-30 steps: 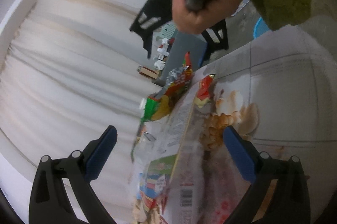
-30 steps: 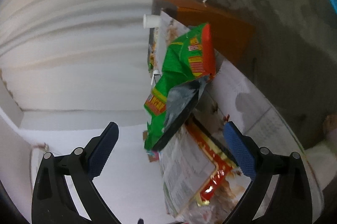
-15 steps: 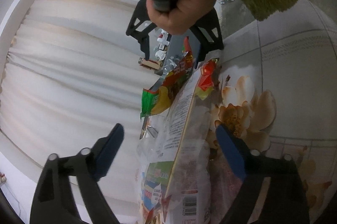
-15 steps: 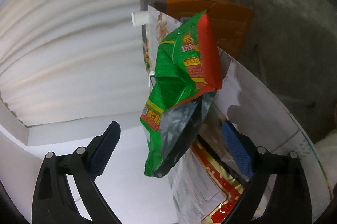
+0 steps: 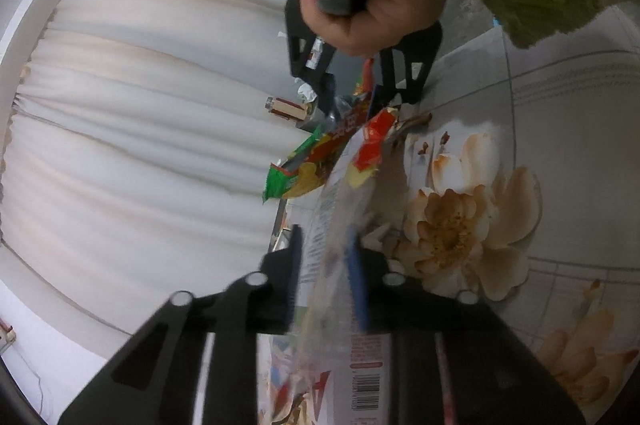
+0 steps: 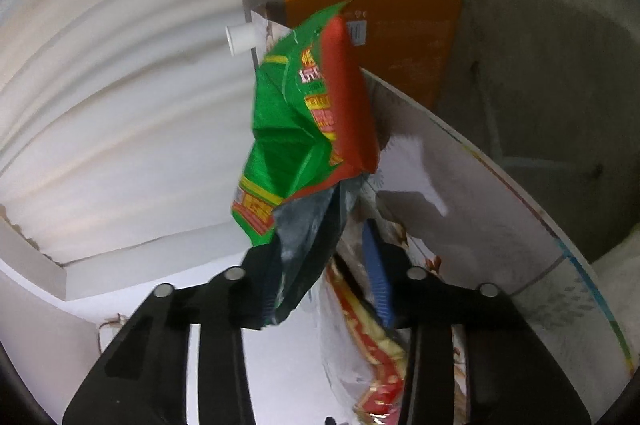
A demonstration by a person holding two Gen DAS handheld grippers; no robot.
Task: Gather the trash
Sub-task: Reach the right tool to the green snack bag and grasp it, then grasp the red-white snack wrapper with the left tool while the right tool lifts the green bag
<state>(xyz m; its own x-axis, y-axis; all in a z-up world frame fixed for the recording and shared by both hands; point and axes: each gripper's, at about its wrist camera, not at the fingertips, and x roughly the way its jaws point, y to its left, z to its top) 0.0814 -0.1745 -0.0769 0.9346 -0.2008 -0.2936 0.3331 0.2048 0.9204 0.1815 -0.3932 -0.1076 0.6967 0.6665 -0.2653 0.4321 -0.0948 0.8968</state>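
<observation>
Wrappers on flowered tabletop by white curtain; both tools closing onto them.

Left tongs, just closing, pinch a clear wrapper on the floral tablecloth.

Two black hand-held grippers with blue pads: left, right. One green-and-red foil snack bag. One clear printed plastic wrapper. One red-and-gold flat wrapper. One orange cardboard box. One floral-print counter.
</observation>
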